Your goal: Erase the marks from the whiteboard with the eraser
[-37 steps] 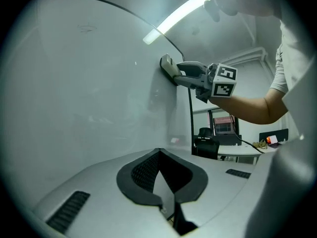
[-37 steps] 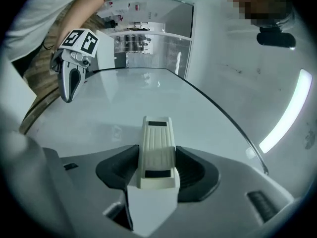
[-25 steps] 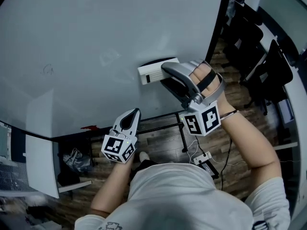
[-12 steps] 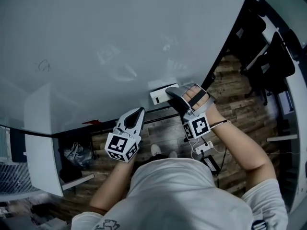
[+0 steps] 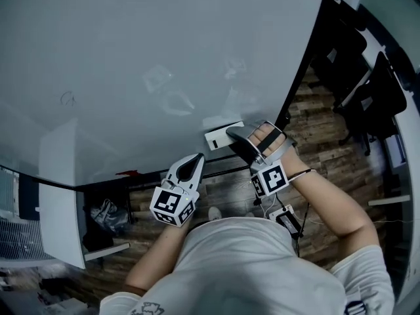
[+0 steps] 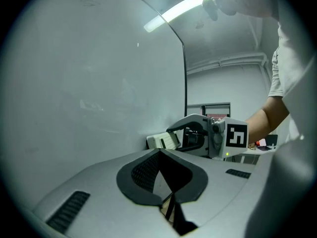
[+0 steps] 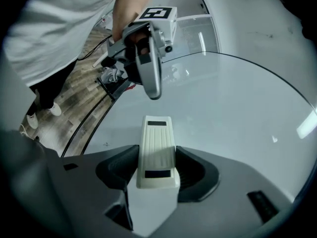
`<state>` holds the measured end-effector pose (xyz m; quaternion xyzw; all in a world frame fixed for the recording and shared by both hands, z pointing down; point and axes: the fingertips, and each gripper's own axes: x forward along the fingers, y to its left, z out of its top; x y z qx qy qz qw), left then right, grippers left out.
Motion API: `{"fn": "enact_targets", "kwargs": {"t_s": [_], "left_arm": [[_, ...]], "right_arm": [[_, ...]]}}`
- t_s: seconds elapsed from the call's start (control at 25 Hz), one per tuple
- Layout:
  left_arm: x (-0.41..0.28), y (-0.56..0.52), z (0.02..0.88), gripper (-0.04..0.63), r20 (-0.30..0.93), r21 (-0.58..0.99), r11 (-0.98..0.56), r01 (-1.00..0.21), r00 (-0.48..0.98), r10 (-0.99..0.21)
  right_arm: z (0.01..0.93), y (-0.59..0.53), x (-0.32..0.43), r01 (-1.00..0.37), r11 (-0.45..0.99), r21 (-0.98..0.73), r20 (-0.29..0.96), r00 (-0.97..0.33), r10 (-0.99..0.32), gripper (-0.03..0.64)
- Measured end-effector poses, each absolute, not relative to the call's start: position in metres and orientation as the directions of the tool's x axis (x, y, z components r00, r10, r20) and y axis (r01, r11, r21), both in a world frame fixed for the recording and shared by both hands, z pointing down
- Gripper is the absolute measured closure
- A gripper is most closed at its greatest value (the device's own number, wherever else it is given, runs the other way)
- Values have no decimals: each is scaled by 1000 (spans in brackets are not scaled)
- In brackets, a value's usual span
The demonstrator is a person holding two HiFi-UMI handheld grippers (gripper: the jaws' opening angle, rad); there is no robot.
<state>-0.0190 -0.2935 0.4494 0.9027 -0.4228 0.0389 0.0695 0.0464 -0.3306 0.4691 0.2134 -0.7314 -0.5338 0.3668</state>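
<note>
Right gripper (image 7: pixel 157 175), jaws clamped on the eraser (image 5: pixel 222 136) low on the whiteboard (image 5: pixel 164 38), should keep it flat and sweep towards the faint scribble (image 5: pixel 67 98) far left; left gripper (image 5: pixel 192 164) idles, jaws closed, empty.

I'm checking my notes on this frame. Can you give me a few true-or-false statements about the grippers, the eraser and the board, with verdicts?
1. The right gripper has its jaws closed on the eraser. True.
2. The left gripper holds a marker. False: its jaws are together with nothing between them.
3. The eraser is near the lower edge of the whiteboard. True.
4. The whiteboard is covered with heavy writing. False: only a small faint mark shows, far to the left in the head view.
</note>
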Motion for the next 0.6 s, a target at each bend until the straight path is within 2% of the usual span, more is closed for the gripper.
{"fn": "enact_targets", "kwargs": {"t_s": [0.6], "left_arm": [[21,-284,436,589,76,102,-587,-803,594,-801]], "right_arm": [[221,-340,111,-71,-2,997,-51,-693,-719,380]]}}
